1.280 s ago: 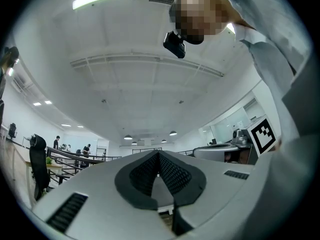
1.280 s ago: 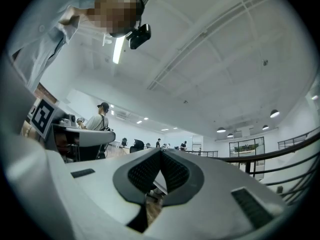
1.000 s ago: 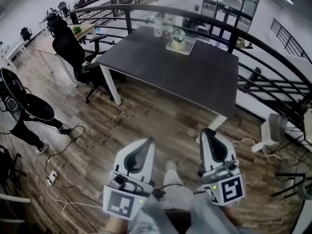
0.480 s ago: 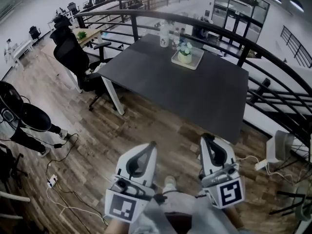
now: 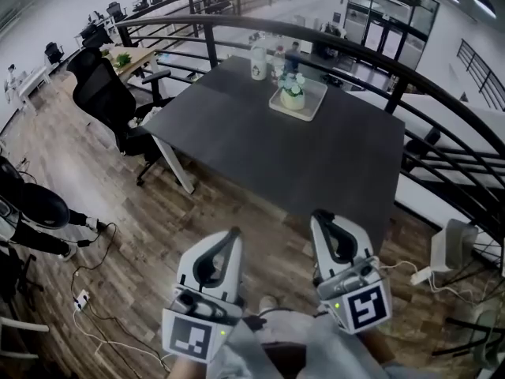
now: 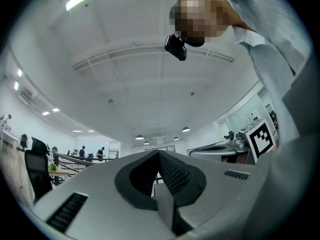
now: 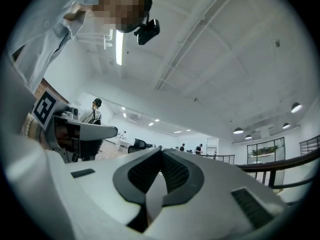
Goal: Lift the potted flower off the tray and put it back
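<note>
Both hand-held grippers (image 5: 231, 234) (image 5: 319, 216) fully closed (holding nothing).

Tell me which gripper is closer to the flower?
Right. The right gripper is short of the table, facing the potted flower; the left gripper is further back and left.
</note>
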{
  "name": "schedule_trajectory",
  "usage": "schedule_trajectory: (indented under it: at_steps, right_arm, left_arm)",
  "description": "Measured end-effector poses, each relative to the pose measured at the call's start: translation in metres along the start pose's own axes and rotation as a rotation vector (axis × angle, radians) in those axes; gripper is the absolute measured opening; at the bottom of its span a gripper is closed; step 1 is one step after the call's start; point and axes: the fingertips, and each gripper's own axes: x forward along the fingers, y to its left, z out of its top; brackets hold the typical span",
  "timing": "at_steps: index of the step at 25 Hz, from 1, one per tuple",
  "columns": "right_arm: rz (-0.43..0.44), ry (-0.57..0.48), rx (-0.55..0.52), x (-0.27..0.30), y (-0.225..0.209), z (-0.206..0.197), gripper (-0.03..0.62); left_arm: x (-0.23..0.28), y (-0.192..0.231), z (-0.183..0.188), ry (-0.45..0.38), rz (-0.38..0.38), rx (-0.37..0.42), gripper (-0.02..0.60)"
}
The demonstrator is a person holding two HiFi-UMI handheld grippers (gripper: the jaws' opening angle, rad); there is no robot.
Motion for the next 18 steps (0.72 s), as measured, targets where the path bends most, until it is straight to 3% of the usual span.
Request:
schedule_trajectory:
  at_steps: [18]
  right_arm:
    - [-0.058,0.067,0.018,0.02,-0.048,-0.039,0.002]
  left_arm:
    - [0.063,0.011,-0.029,0.026,-0.043,-0.02,-0.002]
